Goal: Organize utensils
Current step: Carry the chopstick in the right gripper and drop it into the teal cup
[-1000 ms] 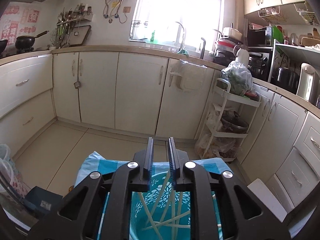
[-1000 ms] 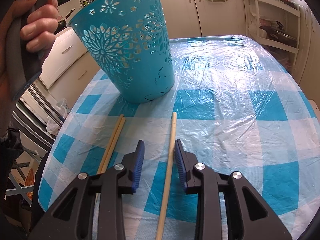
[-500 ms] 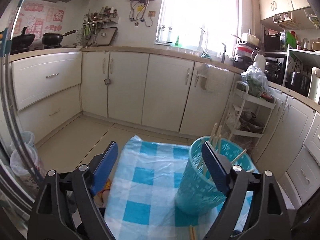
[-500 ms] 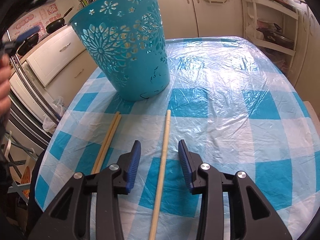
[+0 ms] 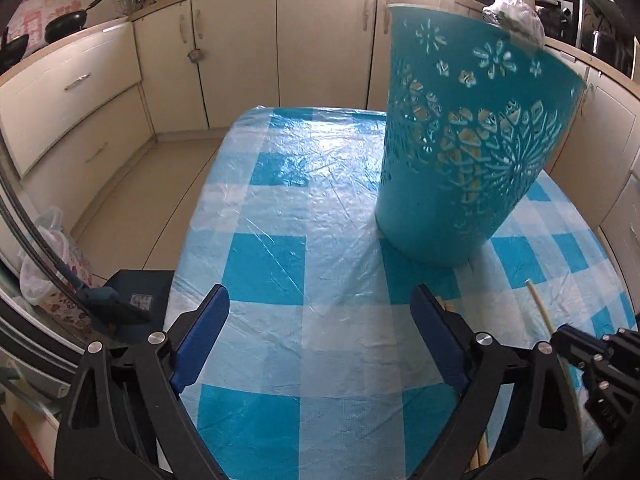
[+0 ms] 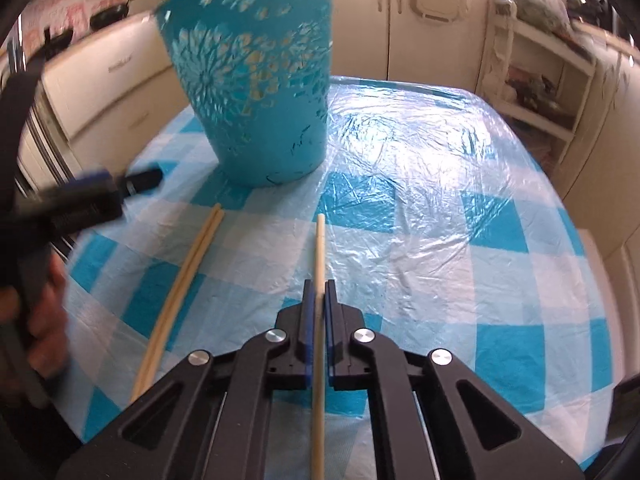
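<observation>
A teal cut-out basket [image 6: 260,92] stands on the blue-checked table [image 6: 440,200], with chopsticks showing through its holes; it also shows in the left wrist view [image 5: 460,152]. My right gripper [image 6: 319,292] is shut on a single pale chopstick [image 6: 320,248] that points toward the basket. A pair of chopsticks [image 6: 188,272] lies on the cloth to its left. My left gripper [image 5: 320,312] is open and empty above the table, left of the basket. The held chopstick's tip [image 5: 538,304] and the right gripper show at the right of the left wrist view.
Cream kitchen cabinets [image 5: 240,52] ring the table. A white shelf trolley [image 6: 540,80] stands beyond the table's far right. A dark box [image 5: 136,296] and plastic bags [image 5: 44,264] sit on the floor to the left. The person's left hand [image 6: 36,320] holds the left gripper.
My right gripper closed on the single chopstick. My left gripper opened wide, left the basket's rim and came down to the left of the basket.
</observation>
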